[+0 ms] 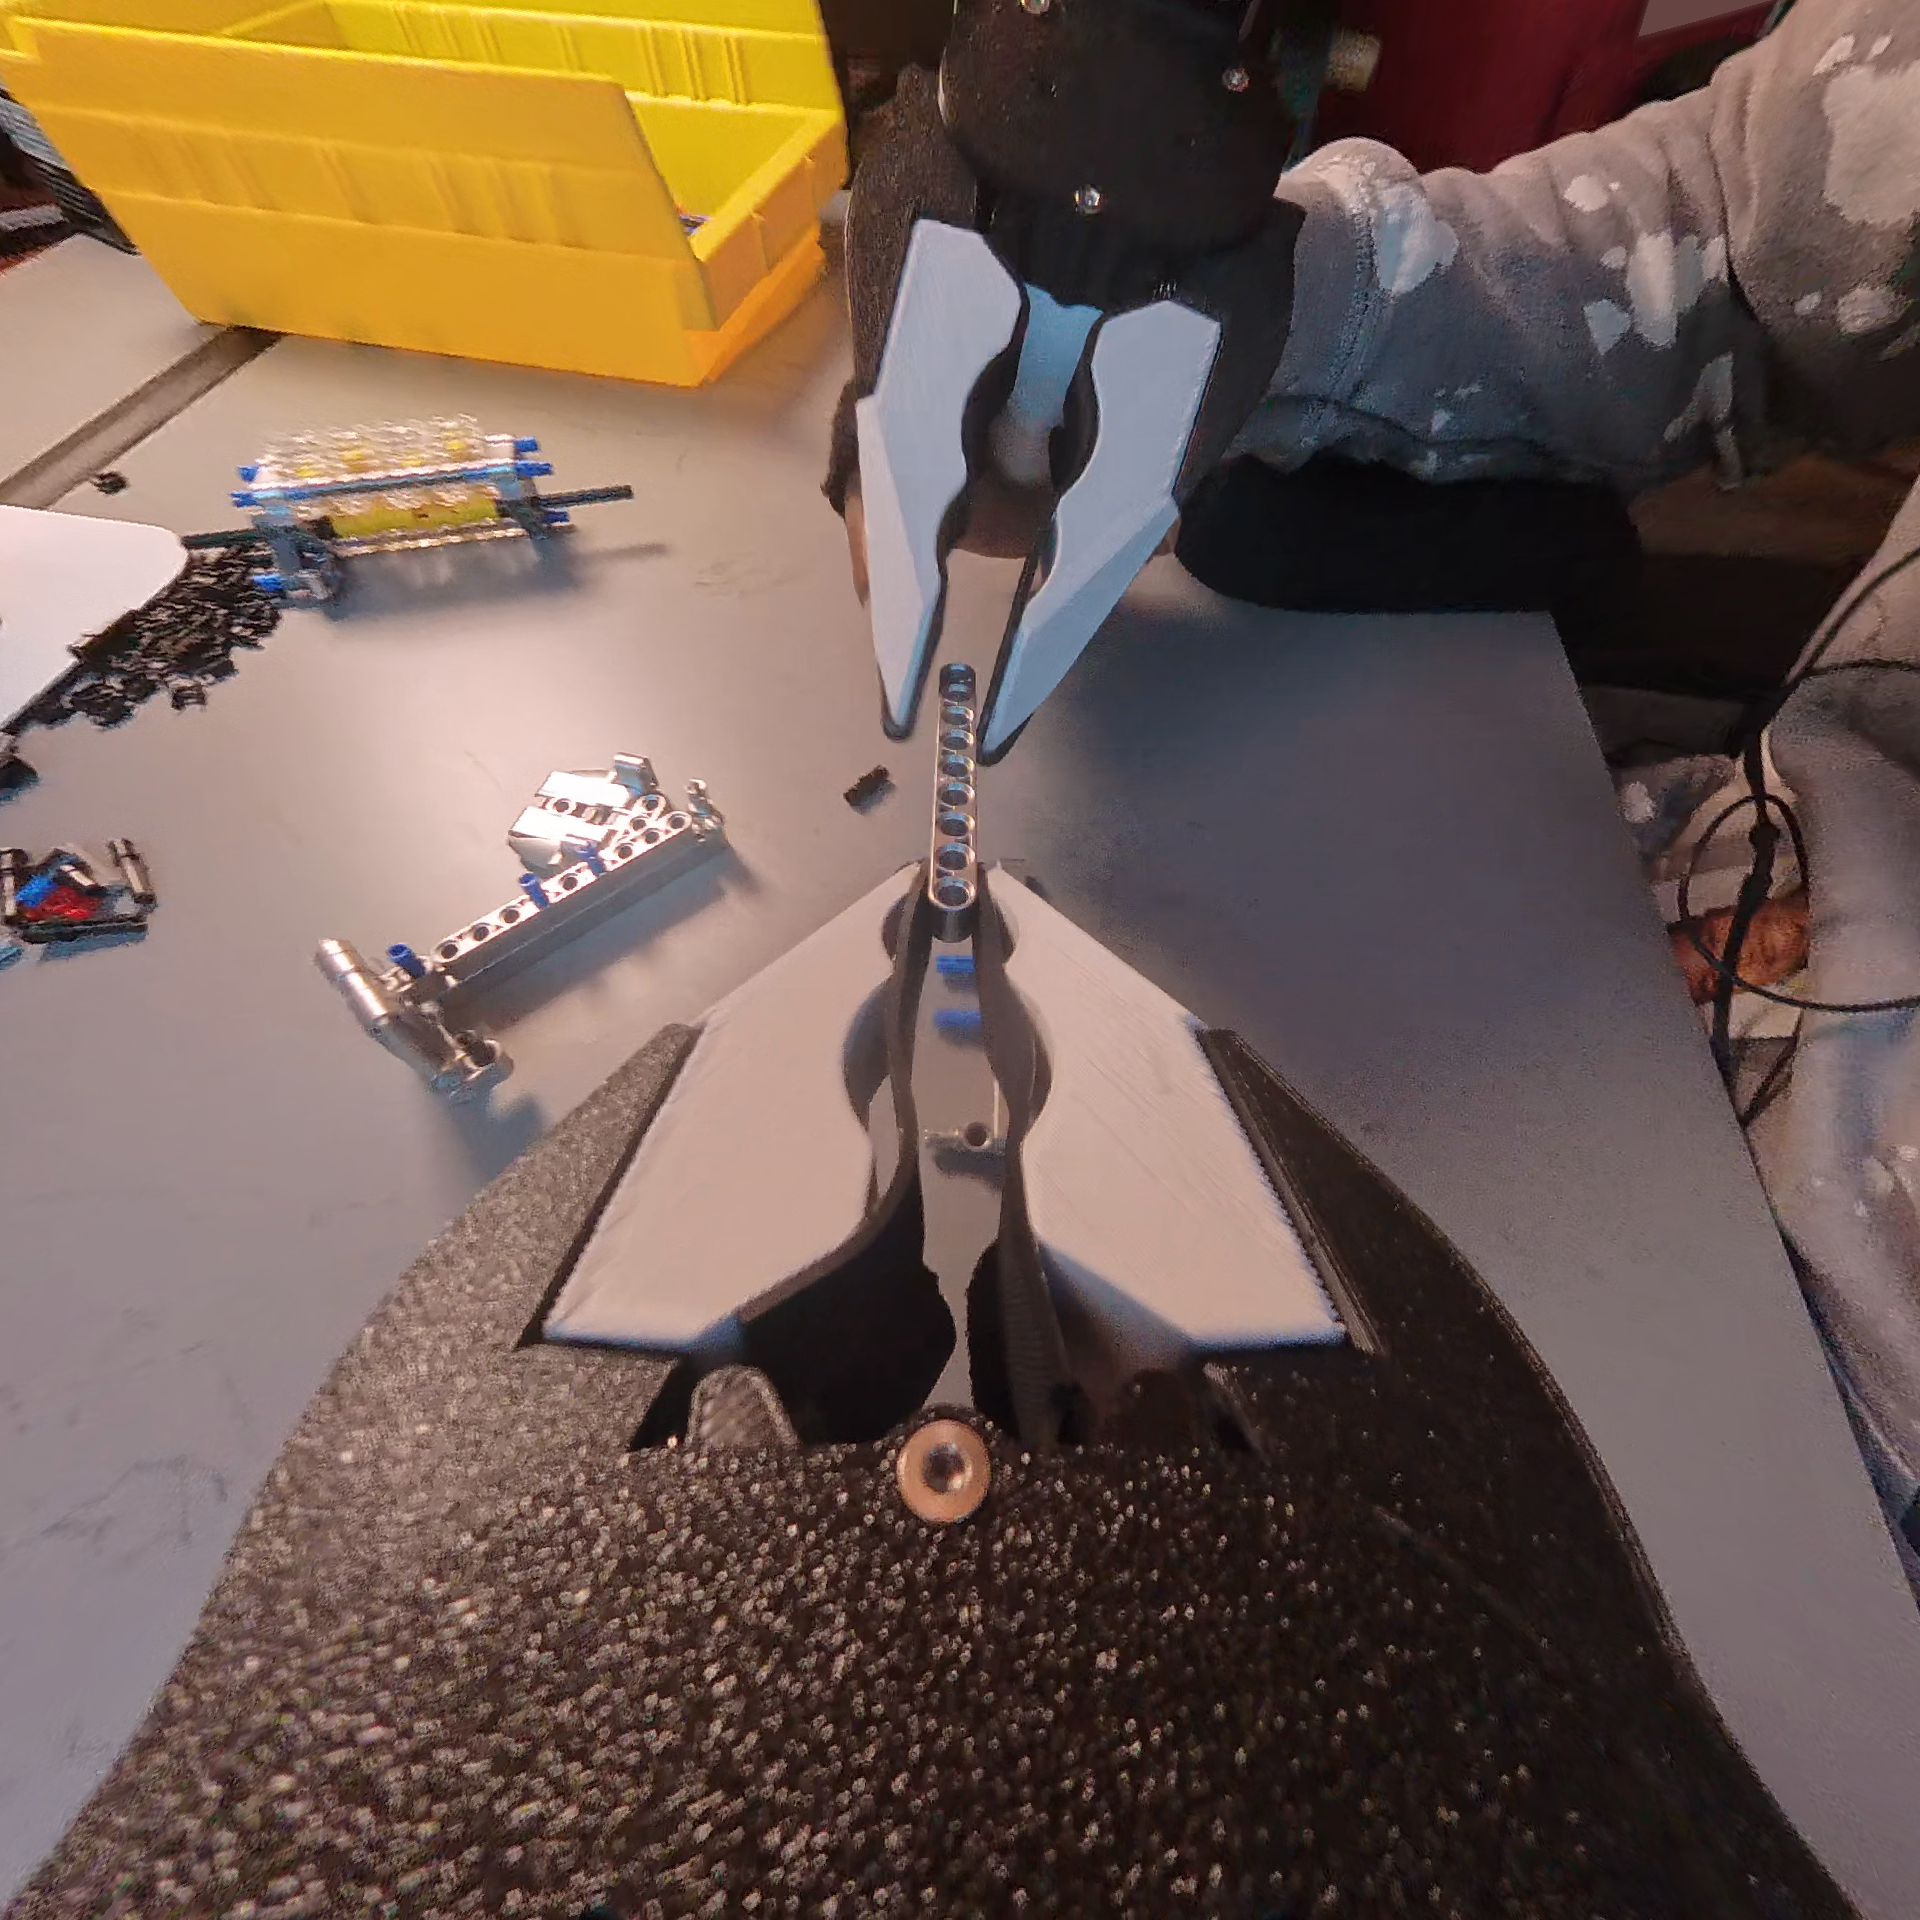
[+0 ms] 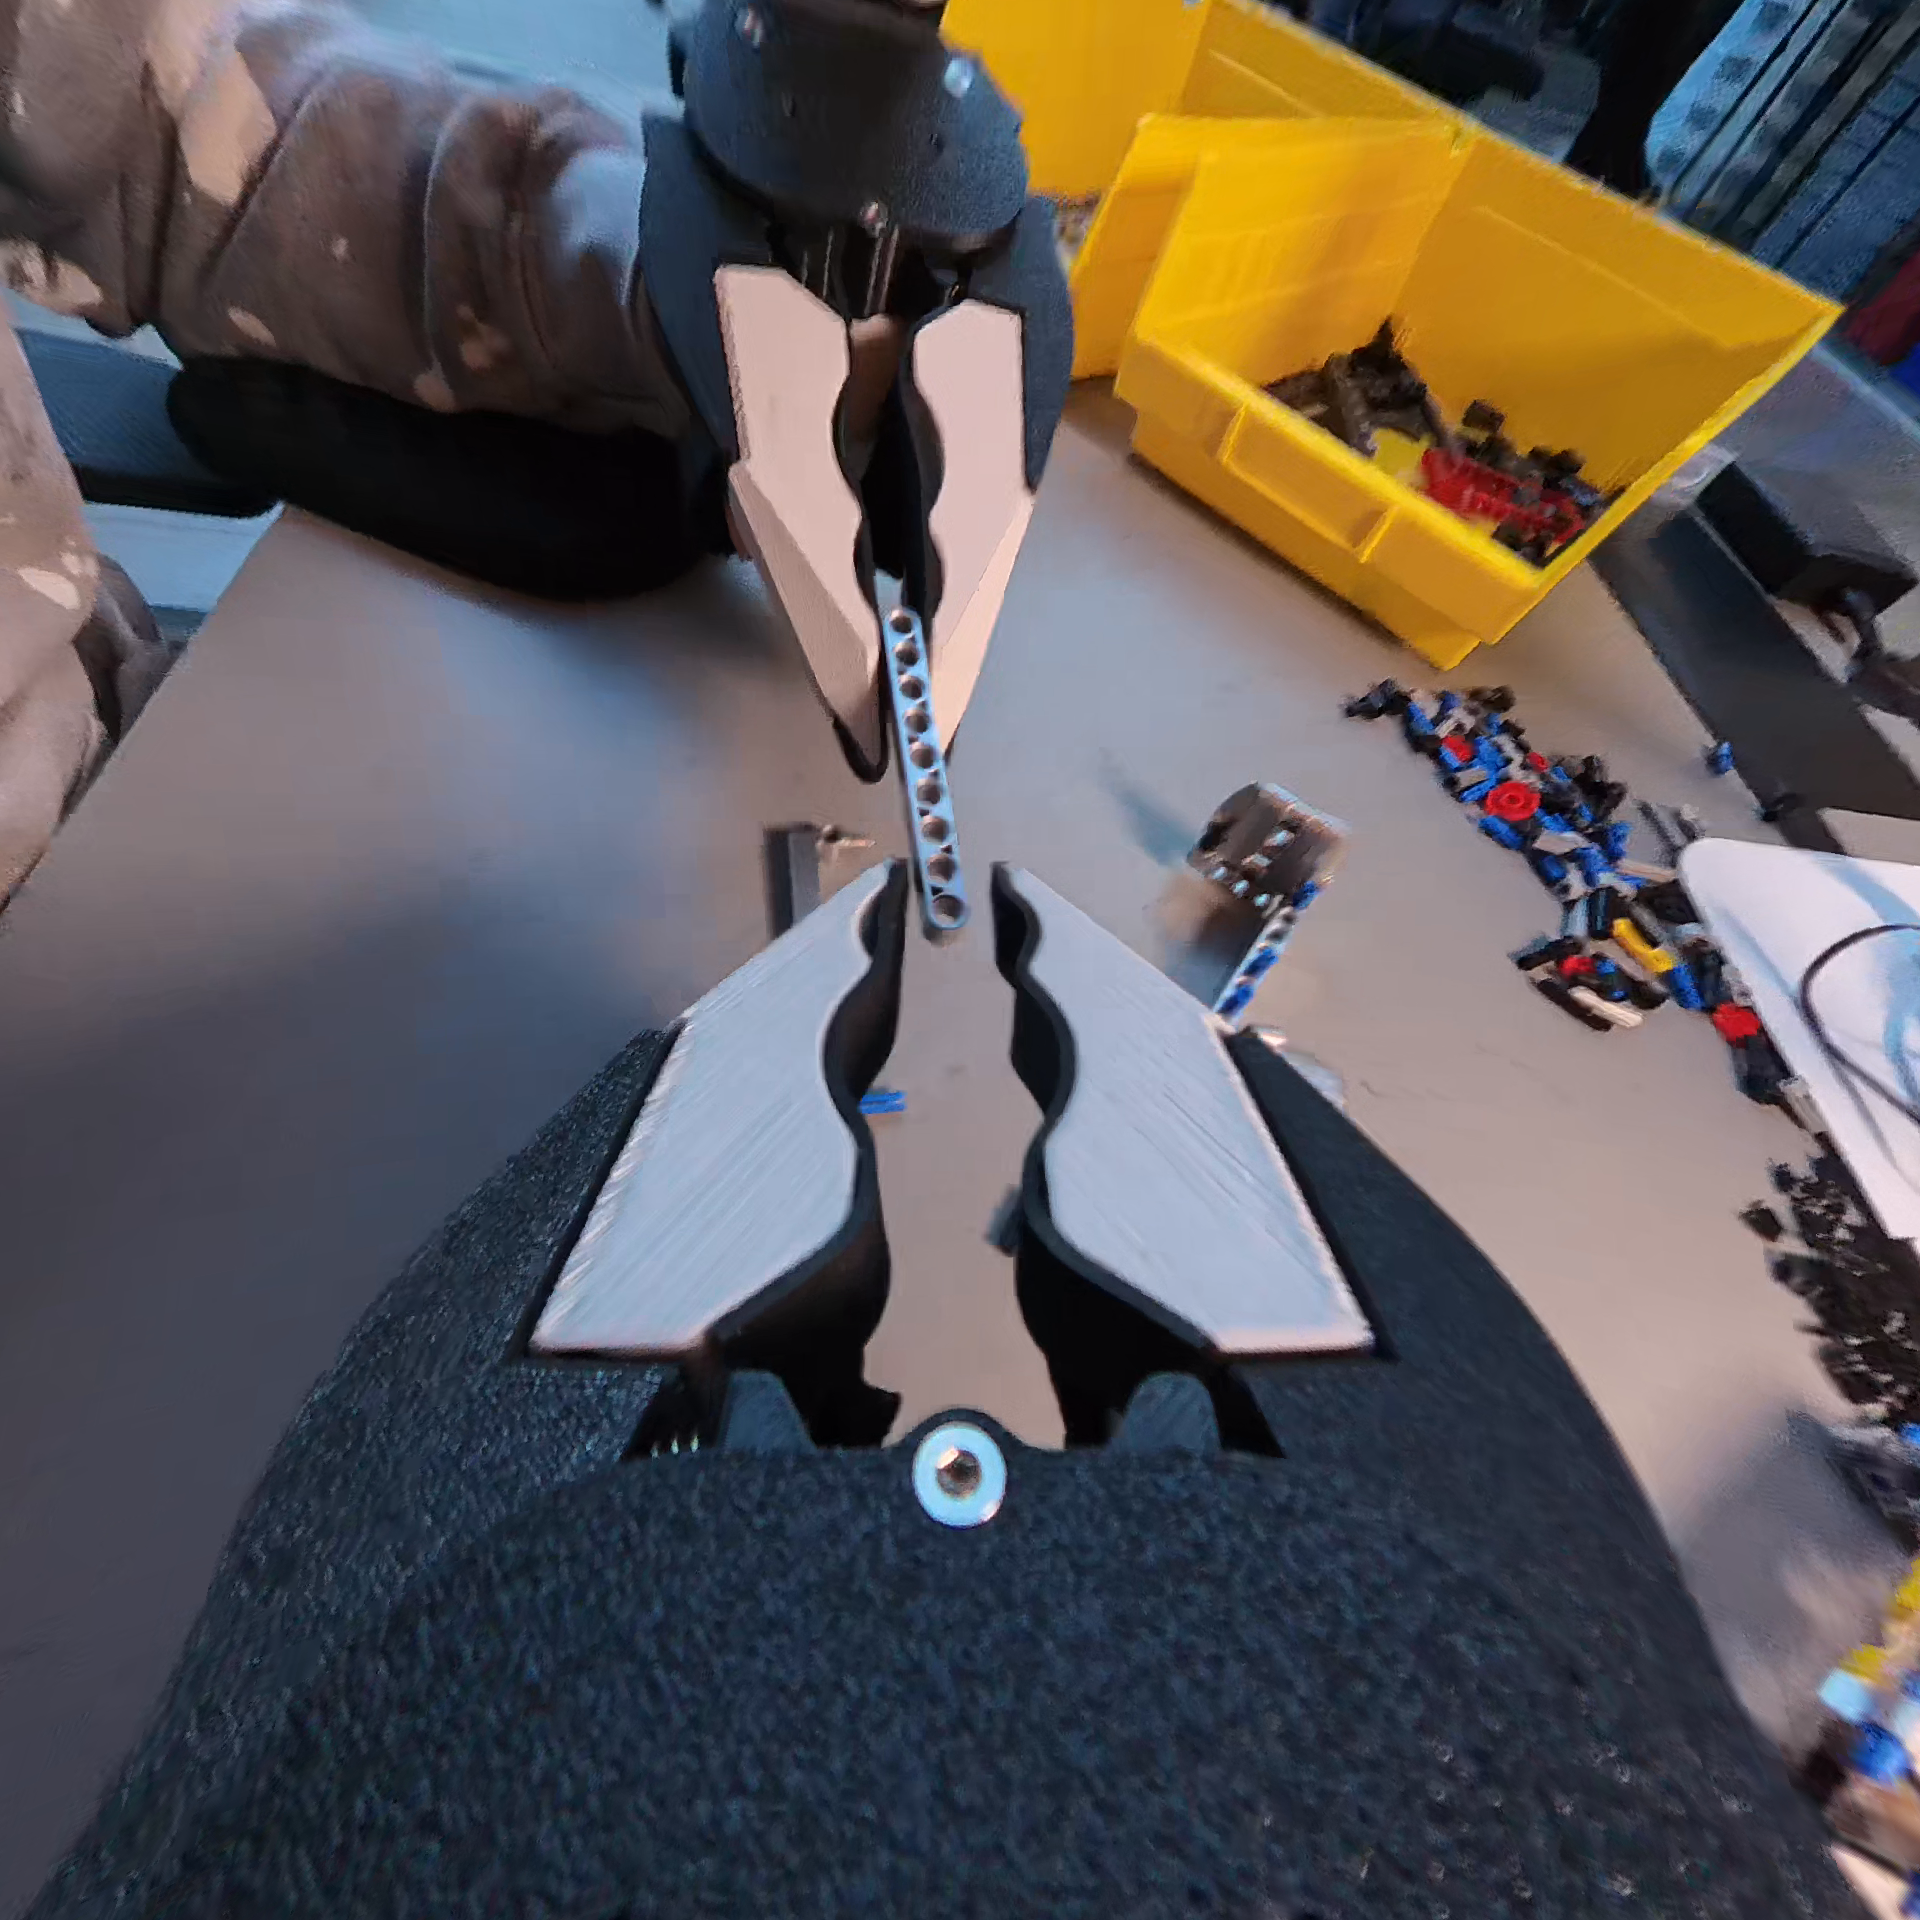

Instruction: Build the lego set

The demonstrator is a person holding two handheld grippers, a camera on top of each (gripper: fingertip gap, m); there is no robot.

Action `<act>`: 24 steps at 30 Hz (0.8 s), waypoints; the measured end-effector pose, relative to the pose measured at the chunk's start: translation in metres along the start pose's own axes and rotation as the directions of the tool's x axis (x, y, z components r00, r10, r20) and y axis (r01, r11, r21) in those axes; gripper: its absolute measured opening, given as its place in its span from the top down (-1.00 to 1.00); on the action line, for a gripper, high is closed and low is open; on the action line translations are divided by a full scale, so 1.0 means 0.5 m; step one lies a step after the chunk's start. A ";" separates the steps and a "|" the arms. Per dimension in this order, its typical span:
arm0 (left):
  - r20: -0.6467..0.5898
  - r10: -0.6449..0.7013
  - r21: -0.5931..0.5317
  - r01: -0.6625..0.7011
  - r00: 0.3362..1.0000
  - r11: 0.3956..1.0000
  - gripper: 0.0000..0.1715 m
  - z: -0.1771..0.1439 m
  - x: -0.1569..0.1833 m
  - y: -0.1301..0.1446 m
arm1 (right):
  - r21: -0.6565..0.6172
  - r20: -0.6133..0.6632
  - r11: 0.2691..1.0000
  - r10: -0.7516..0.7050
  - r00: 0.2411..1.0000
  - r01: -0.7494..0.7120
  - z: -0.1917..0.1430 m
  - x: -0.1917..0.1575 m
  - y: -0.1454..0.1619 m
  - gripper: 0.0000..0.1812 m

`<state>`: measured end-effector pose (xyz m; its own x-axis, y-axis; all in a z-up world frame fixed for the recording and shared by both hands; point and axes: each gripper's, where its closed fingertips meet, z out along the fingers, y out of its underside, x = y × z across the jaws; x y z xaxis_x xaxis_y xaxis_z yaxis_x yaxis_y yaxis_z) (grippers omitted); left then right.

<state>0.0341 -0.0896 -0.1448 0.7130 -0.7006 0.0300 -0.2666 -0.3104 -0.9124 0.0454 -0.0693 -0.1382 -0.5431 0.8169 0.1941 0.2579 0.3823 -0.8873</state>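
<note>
Wrist views face each other, close, sharing beam (image 1: 957, 805) over table (image 1: 1299, 831).

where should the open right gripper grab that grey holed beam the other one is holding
Best taken at its free end. The left gripper is shut on one end of the grey holed beam, held above the table. The right gripper, open, faces it end-on with the beam's tip between its fingertips. Close on the narrow sides, probably; the holed faces stay exposed.
</note>
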 end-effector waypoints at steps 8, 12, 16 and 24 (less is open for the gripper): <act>0.182 -0.183 0.175 0.151 0.966 0.973 0.96 -0.056 -0.118 -0.015 | 0.266 -0.620 0.960 0.103 0.778 0.085 -0.137 0.540 -0.187 0.79; 0.206 -0.231 0.213 0.186 0.951 0.959 0.96 -0.068 -0.144 -0.009 | 0.203 -0.764 0.978 0.131 0.631 0.044 -0.137 0.718 -0.162 1.00; 0.197 -0.257 0.238 0.208 0.946 0.949 0.96 -0.072 -0.151 -0.010 | 0.166 -0.790 0.985 0.100 0.605 0.053 -0.116 0.756 -0.145 1.00; 0.178 -0.267 0.243 0.221 0.947 0.945 0.96 -0.069 -0.152 -0.010 | 0.154 -0.786 0.987 0.090 0.612 0.053 -0.114 0.757 -0.125 1.00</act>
<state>-0.0410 -0.0570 -0.1283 0.8621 -0.4660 0.1993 0.0627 -0.2921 -0.9543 -0.1309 0.2407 0.0147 0.3186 0.8736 0.3678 0.1020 0.3542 -0.9296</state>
